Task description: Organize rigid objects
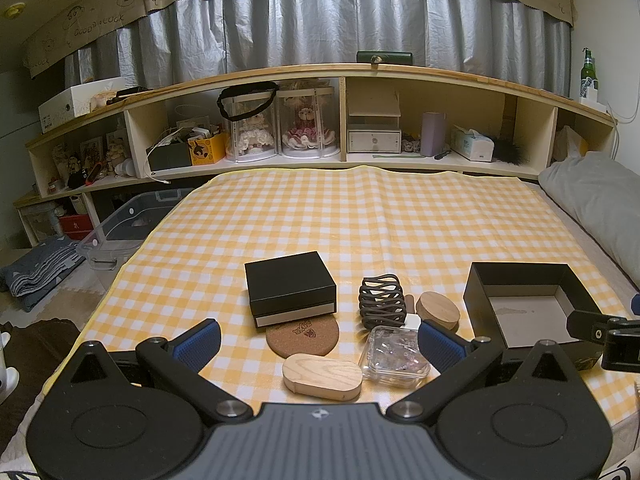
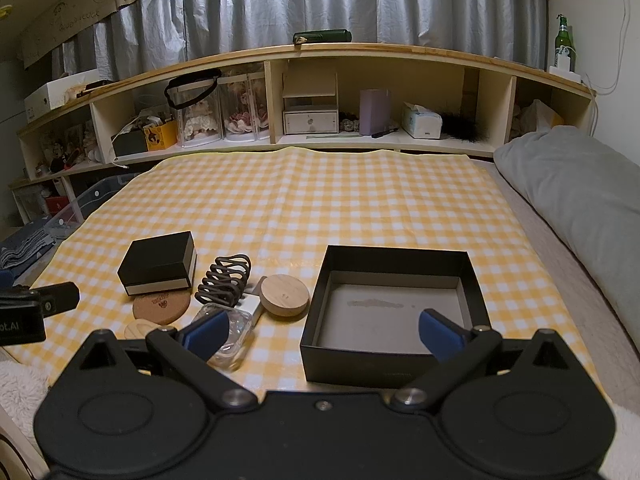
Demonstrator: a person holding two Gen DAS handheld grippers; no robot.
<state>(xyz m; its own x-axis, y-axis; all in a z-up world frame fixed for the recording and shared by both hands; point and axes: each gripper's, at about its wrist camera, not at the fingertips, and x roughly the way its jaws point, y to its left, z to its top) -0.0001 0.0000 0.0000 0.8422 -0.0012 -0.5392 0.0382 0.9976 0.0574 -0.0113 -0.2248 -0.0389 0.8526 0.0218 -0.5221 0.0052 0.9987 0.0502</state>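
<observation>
Right wrist view: open black tray (image 2: 394, 360) holds nothing; both tools (image 2: 322, 334) (image 1: 318, 346) gape wide, gripping nothing.

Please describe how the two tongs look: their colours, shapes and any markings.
Both tongs, left and right, share one design: matte black bodies with two round discs, angled black link arms on silver pivot bolts, and blue ribbed pads on the fingers. The left body has a grey ribbed centre with a small logo.

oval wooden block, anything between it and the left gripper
Nothing visible does. The oval wooden block lies flat on the checked cloth, nearest of the pile, just ahead of the open left gripper. The cork coaster sits behind it and the clear plastic case to its right.
</observation>
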